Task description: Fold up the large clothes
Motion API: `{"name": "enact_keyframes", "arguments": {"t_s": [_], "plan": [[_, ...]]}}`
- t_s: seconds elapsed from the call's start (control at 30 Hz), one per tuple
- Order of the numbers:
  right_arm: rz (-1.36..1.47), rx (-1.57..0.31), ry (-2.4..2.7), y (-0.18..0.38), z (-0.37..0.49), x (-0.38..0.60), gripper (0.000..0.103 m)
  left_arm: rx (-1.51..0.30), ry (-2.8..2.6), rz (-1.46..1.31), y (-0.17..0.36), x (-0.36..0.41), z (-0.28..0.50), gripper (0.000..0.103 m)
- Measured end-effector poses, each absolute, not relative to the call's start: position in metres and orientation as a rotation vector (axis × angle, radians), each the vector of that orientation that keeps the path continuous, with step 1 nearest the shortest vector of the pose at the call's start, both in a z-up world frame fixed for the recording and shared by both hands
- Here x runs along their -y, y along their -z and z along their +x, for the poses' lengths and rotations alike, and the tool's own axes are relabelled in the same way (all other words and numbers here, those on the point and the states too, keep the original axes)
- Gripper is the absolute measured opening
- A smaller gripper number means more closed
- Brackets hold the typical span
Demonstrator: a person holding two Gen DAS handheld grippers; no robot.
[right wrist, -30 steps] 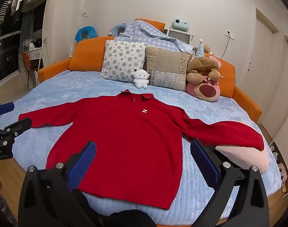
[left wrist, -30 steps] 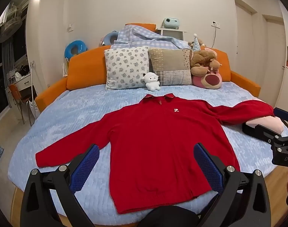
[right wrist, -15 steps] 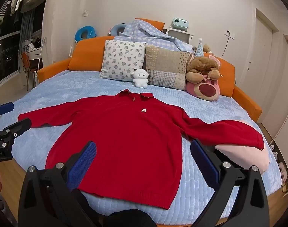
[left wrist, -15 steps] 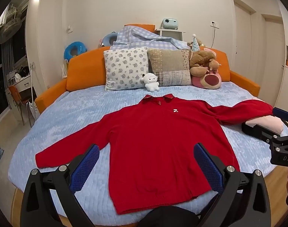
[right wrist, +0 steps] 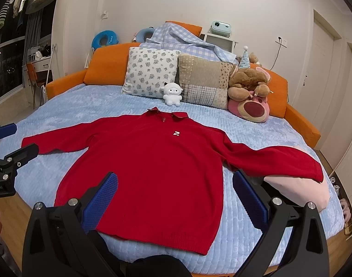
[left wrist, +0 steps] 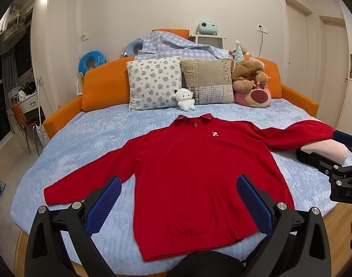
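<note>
A red long-sleeved collared sweater (left wrist: 194,175) lies flat, front up, on the light blue bed (left wrist: 88,138), sleeves spread, hem toward me. It also shows in the right wrist view (right wrist: 152,173). Its right sleeve end rests on a pink cushion (right wrist: 298,189). My left gripper (left wrist: 178,205) is open and empty above the hem. My right gripper (right wrist: 173,198) is open and empty above the lower right body of the sweater. Each gripper shows at the edge of the other's view: the right one (left wrist: 332,159), the left one (right wrist: 7,147).
Pillows (left wrist: 152,85), a small white plush (left wrist: 185,99) and brown and pink plush toys (left wrist: 252,85) line the orange headboard (left wrist: 102,87). A checked blanket (left wrist: 176,46) drapes behind. Wood floor (right wrist: 12,212) borders the bed's near edge. Doors stand at right.
Both views have shifted very slightly; the sweater and both open grippers stand as before.
</note>
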State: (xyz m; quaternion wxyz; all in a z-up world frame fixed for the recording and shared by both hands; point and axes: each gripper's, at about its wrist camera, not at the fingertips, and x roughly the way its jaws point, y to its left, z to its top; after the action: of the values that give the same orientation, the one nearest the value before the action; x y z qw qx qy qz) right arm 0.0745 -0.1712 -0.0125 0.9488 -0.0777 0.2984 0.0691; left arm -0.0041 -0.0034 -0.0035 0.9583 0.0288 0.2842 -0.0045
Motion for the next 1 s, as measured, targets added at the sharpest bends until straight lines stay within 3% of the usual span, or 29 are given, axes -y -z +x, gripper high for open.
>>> {"name": "enact_keyframes", "arguments": {"t_s": [1.0], "plan": [[-0.154, -0.617, -0.138, 0.022, 0.072, 0.175, 0.098, -0.593, 0.013, 0.059, 0.018, 0.004, -0.001, 0.101]]}}
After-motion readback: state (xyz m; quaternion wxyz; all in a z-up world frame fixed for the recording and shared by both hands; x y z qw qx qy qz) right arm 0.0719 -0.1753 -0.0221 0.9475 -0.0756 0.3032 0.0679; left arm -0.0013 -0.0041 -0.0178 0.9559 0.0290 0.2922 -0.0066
